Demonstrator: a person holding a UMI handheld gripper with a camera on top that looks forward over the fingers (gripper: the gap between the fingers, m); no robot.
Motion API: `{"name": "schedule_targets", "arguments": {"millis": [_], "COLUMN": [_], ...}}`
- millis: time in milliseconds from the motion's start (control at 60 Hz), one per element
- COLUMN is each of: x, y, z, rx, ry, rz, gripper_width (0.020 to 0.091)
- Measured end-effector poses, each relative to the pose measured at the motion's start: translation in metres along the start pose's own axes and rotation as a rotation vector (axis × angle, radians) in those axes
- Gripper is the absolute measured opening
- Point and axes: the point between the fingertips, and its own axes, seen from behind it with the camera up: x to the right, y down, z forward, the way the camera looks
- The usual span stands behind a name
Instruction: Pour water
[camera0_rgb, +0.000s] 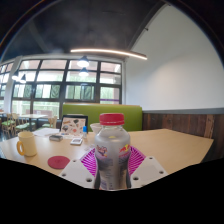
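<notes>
Wooden table (170, 150) carries a mug (27, 144) well apart from the gripper (112, 165), clamped on a capped bottle (112, 150) — tipped with the red cap on, I judge, no water flows.

No text, brand or number can be read anywhere. The bottle (112, 150) at lower centre of the frame carries a label, but its print is too blurred to make out.
</notes>
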Motion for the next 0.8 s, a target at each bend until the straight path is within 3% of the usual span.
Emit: {"name": "schedule_targets", "arguments": {"millis": [150,417,483,700,800], "x": [-0.036,-0.174,-0.22,-0.26,-0.286], "y": [-0.034,-0.132,-0.117,-0.085,-0.085], "z": [0.005,0.027,0.044,0.057,0.053], "rx": [0.006,0.192,0.222,0.281,0.385], "ry": [-0.049,-0.133,-0.119,-0.067,-0.001], "rz": [-0.207,-0.955,-1.214,-1.965,-2.136], "gripper_width": [0.0345,0.0346,0.0346,0.0347,0.035]}}
